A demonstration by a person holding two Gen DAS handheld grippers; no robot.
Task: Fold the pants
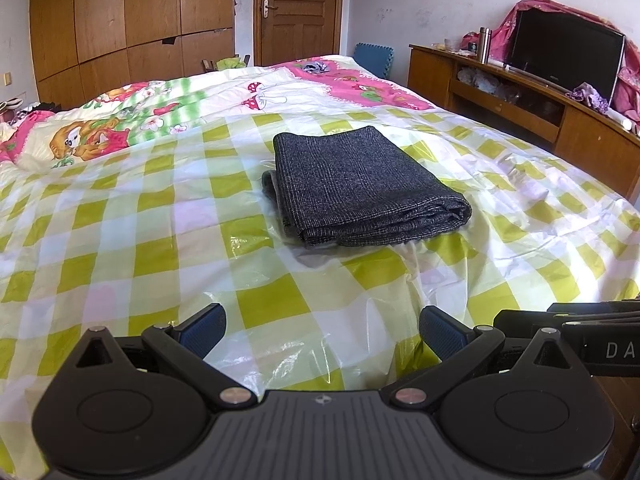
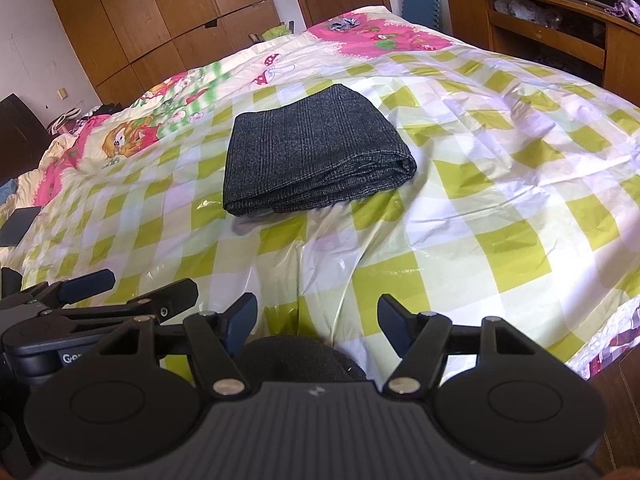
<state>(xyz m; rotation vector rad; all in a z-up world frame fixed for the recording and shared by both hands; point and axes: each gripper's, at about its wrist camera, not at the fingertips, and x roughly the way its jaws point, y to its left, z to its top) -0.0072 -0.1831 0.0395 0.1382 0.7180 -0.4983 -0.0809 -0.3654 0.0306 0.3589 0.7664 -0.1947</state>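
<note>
The dark grey pants (image 1: 362,186) lie folded into a compact rectangle in the middle of the bed, seen also in the right wrist view as the same pants (image 2: 314,150). My left gripper (image 1: 322,330) hovers open over the near part of the bed, well short of the pants, with nothing between its fingers. My right gripper (image 2: 318,316) is open too, empty, at the bed's near edge. The left gripper (image 2: 86,282) shows at the left of the right wrist view, and part of the right gripper's body (image 1: 592,336) at the right of the left wrist view.
A green-and-white checked plastic sheet (image 1: 160,240) covers the bed, over a cartoon-print quilt (image 1: 100,128). A wooden cabinet (image 1: 520,104) with a TV (image 1: 564,54) stands on the right. Wardrobes (image 1: 120,20) and a door (image 1: 298,12) are behind. A dark flat object (image 2: 18,224) lies at the bed's left.
</note>
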